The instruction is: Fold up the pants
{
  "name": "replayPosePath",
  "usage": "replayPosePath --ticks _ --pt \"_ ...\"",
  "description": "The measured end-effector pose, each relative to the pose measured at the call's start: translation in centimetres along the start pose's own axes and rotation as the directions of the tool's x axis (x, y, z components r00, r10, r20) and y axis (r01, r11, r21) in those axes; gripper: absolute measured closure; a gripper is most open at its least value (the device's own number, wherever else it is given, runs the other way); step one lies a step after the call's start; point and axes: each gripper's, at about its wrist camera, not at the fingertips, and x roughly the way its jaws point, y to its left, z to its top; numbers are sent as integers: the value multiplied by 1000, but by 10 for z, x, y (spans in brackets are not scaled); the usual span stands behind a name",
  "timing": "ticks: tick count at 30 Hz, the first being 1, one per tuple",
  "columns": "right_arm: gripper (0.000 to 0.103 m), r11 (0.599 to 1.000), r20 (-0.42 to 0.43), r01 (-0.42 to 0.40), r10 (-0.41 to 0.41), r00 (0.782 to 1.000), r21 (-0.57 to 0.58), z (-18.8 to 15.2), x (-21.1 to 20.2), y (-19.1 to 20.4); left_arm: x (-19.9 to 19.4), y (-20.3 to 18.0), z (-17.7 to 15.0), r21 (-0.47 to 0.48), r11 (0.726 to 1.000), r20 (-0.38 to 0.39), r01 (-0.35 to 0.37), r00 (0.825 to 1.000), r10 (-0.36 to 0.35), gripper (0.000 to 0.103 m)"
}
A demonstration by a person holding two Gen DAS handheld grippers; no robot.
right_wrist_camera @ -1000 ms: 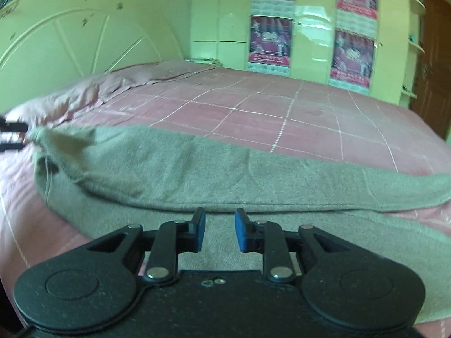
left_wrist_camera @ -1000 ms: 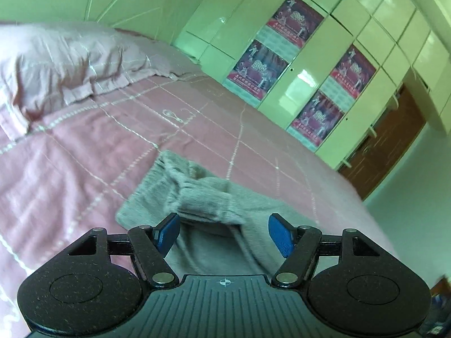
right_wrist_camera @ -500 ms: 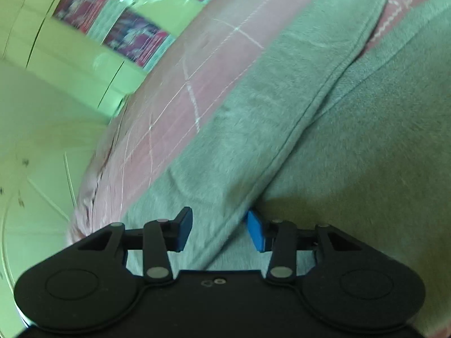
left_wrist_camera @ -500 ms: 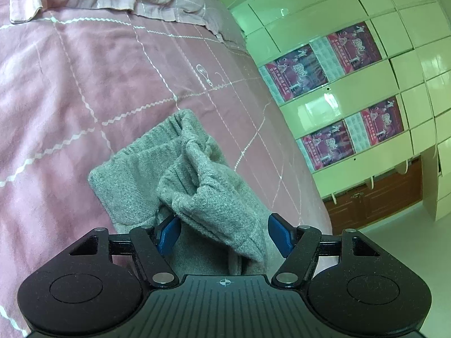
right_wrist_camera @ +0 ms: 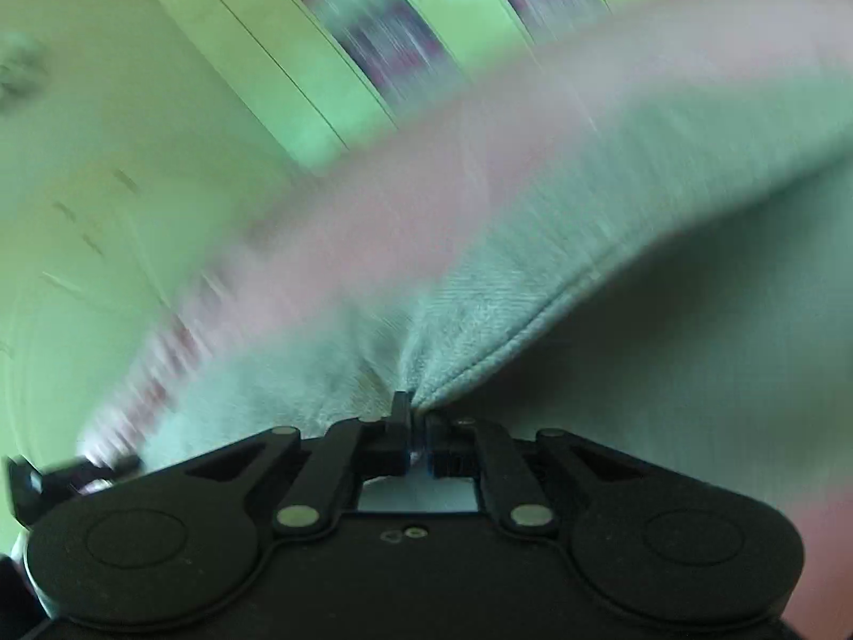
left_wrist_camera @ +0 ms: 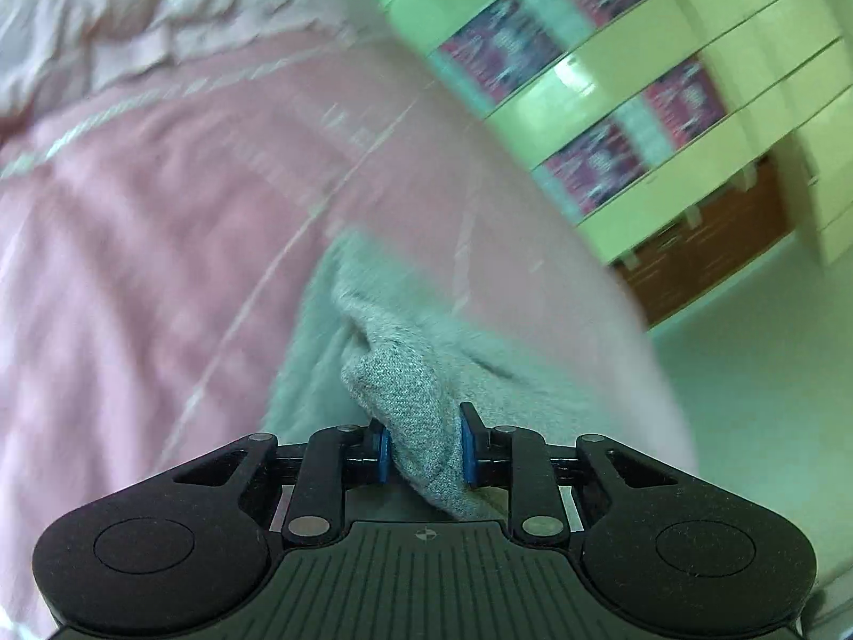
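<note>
Grey knit pants [left_wrist_camera: 410, 389] lie on a pink checked bed cover [left_wrist_camera: 160, 245]. My left gripper [left_wrist_camera: 424, 450] is shut on a bunched fold of the pants' ribbed end, which fills the gap between the blue pads. In the right wrist view my right gripper [right_wrist_camera: 418, 440] is shut on the seamed edge of the pants [right_wrist_camera: 533, 277], and the cloth rises from the jaws toward the upper right. Both views are blurred by motion.
A pale pink pillow [left_wrist_camera: 133, 26] lies at the head of the bed. A green wardrobe with posters [left_wrist_camera: 613, 106] stands beyond the bed, with a brown door [left_wrist_camera: 709, 250] beside it. The left gripper's tip shows in the right wrist view [right_wrist_camera: 64, 472].
Both grippers have closed on the pants: the left on the bunched end, the right on the seamed edge. Both views have swung and turned blurry with motion.
</note>
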Motion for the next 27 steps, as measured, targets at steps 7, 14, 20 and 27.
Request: replayPosePath --ticks 7,14,20,27 --pt "100 991 79 -41 31 996 125 -7 -1 -15 2 2 -9 -39 999 57 29 998 -27 78" --pt "103 989 231 -115 92 969 88 3 -34 -1 -16 -3 -16 70 996 113 63 991 -71 78" --pt "103 970 54 -83 73 996 229 -10 -8 -44 -15 -2 -26 143 988 99 -60 994 47 77" --pt "80 969 260 -51 -14 966 241 -15 -77 -63 -56 -64 -56 303 894 296 -331 924 242 20"
